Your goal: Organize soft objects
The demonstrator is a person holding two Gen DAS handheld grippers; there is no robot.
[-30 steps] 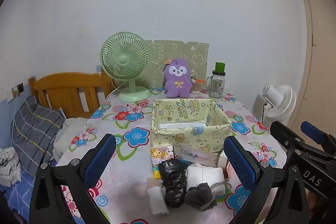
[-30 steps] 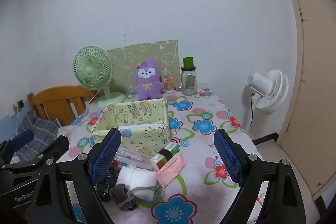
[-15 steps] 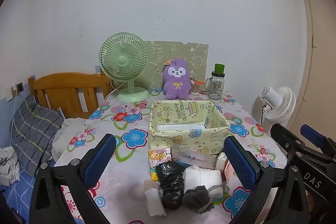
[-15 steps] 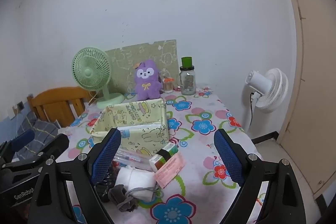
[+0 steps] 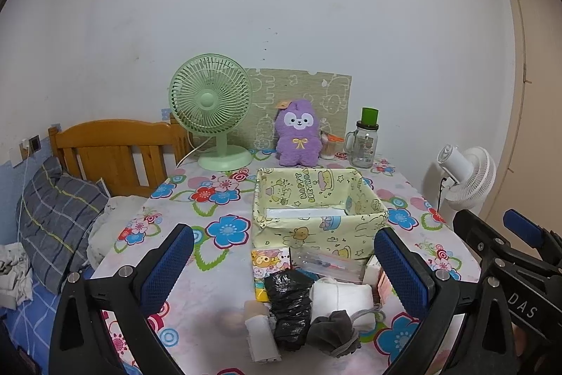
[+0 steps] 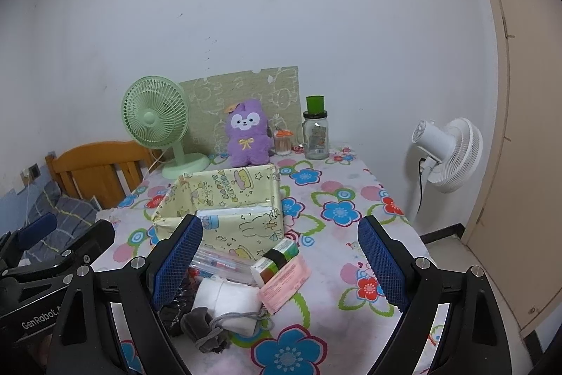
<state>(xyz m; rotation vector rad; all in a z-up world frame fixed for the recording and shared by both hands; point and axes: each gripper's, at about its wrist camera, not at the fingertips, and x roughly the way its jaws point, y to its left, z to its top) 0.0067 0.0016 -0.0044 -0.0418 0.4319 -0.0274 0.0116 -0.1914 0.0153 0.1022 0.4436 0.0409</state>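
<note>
A heap of soft items lies at the table's near edge: a black plastic bag (image 5: 289,304), a white folded cloth (image 5: 340,299), a grey drawstring pouch (image 5: 332,327) and a small white roll (image 5: 261,334). Behind them stands an open yellow cartoon box (image 5: 316,209). My left gripper (image 5: 284,269) hovers open above the heap with nothing between its pads. My right gripper (image 6: 281,264) is open too, over the white cloth (image 6: 228,301), the grey pouch (image 6: 205,327) and a pink packet (image 6: 284,280), and holds nothing. A purple plush (image 6: 247,132) sits at the far edge.
A clear pencil case (image 5: 326,264), a tissue pack (image 5: 270,266) and a small carton (image 6: 275,260) lie by the box. A green fan (image 5: 210,108) and a glass jar (image 5: 365,143) stand at the back. A wooden bedhead (image 5: 116,150) is at left, a white fan (image 6: 449,153) at right.
The left wrist view has drifted very slightly. Both grippers stay open and nothing on the table has moved.
</note>
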